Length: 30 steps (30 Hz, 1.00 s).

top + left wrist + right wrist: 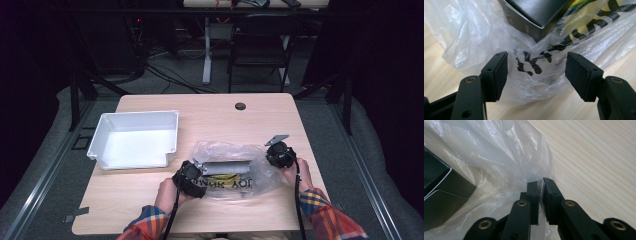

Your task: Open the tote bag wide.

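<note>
A clear crinkled plastic bag with black lettering and yellow print [235, 172] lies on the near half of the pale wooden counter [210, 115], a dark grey rectangular cardboard box [227, 166] resting inside it. The left tongs [536, 75] stand wide apart at the bag's near left corner, loose film bunched between the pads [500, 75] without being gripped. The right tongs [541, 200] are closed on a pinch of the bag's thin film at its right edge, the box's corner [446, 195] just beside them under the plastic. In the high view, a person in red, blue and yellow plaid sleeves [327, 215] holds both tools. A white rectangular plastic bin [135, 139] sits on the counter, left of the bag and apart from it.
</note>
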Available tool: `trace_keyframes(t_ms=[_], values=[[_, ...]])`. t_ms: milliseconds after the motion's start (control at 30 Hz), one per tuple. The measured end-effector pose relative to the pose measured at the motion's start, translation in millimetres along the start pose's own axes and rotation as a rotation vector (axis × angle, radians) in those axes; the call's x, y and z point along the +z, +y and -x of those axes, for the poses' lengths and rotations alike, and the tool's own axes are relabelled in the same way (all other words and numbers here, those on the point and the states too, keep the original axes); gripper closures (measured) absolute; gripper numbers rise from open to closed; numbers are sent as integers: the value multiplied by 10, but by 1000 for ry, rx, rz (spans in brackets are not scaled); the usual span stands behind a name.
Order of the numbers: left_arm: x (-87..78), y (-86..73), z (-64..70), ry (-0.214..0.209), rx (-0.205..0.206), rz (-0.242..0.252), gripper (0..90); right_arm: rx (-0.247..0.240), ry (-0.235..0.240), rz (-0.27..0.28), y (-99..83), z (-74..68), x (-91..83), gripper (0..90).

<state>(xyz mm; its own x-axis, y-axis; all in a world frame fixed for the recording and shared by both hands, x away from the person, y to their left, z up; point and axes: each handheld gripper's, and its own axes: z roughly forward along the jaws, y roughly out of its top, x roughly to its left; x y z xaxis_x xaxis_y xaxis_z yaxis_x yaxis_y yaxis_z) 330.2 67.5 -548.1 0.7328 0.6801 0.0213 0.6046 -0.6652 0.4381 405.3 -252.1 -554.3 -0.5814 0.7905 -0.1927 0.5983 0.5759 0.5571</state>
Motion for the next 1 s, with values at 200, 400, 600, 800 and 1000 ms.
trace_keyframes(t_ms=[200,400,600,800,1000], values=[[-126,-42,10,9,1,35,331,47,74,44,9,73,-221,592],[-367,-38,-33,24,-8,114,288,64,131,117,-8,84,-688,477],[-505,43,-70,54,-1,182,273,34,251,154,-36,-186,-965,481],[-549,109,-70,53,24,208,270,-64,307,25,-128,-438,-745,539],[-588,237,-105,57,41,247,274,-122,255,-88,-254,-449,-534,528]])
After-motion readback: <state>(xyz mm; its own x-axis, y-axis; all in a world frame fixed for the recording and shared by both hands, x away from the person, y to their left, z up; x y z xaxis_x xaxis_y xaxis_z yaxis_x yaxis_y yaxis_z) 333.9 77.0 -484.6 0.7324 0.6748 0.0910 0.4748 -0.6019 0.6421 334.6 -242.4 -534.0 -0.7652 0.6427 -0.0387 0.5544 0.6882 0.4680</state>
